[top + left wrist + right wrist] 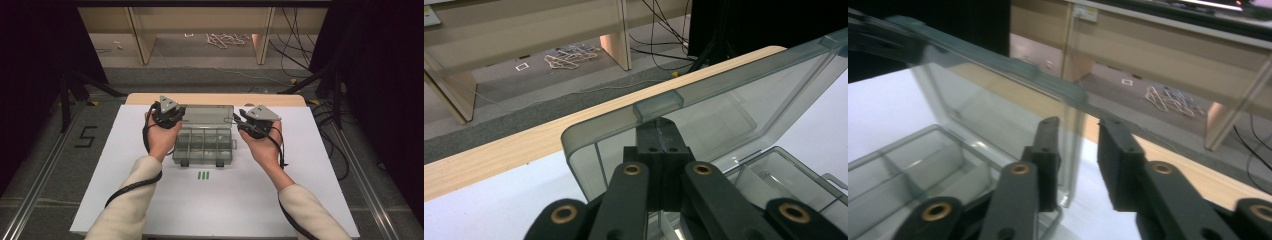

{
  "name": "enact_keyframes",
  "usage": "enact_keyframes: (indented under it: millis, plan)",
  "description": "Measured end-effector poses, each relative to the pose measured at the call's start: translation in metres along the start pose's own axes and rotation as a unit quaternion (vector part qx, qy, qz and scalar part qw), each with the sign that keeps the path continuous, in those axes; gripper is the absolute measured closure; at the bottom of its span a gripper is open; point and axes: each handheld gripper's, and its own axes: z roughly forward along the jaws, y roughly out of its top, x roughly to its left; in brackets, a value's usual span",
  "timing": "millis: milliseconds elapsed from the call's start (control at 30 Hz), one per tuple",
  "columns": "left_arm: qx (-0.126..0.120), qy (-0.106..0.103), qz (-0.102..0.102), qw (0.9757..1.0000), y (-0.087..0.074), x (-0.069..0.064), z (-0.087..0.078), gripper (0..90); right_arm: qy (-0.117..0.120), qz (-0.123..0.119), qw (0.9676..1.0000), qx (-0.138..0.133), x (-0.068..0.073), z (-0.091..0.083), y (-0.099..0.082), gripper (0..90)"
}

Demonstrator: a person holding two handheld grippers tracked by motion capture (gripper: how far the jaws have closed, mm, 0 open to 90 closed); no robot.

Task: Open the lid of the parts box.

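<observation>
Jaws on my left gripper (659,142) clamp the raised clear lid (724,105) at its left end | organiser box (204,142) sits mid-worktop (125,200), lid upright at the back, three green pieces (202,176) just in front | right gripper (1077,150) jaws parted astride the lid's right edge, not pressing it.

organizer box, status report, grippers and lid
Left gripper shut on lid edge. Right gripper open, jaws either side of lid's side edge. Organizer box open. Green pieces lie clear in front.
</observation>
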Motion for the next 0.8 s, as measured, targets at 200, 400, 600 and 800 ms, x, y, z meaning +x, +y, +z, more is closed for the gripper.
enact_keyframes:
  millis: [200, 400, 600, 800]
  plan:
    - [0.002, -0.001, 0.004, 1.0000, 0.000, 0.000, 0.002, 90.0, 0.006, 0.009, 0.9996, 0.024, 0.002, 0.015, -0.002, 66.6]
    - [0.006, -0.004, 0.009, 0.9999, -0.003, 0.001, 0.001, 90.0, -0.006, 0.009, 0.9998, 0.017, 0.005, 0.025, 0.002, 72.9]
    - [-0.006, -0.017, 0.023, 0.9996, -0.009, -0.001, -0.015, 89.1, -0.019, 0.015, 0.9996, 0.012, 0.007, 0.028, 0.005, 80.4]
    - [-0.024, -0.012, 0.036, 0.9990, -0.017, 0.003, -0.035, 78.0, -0.024, 0.017, 0.9995, 0.012, 0.007, 0.028, 0.005, 81.7]
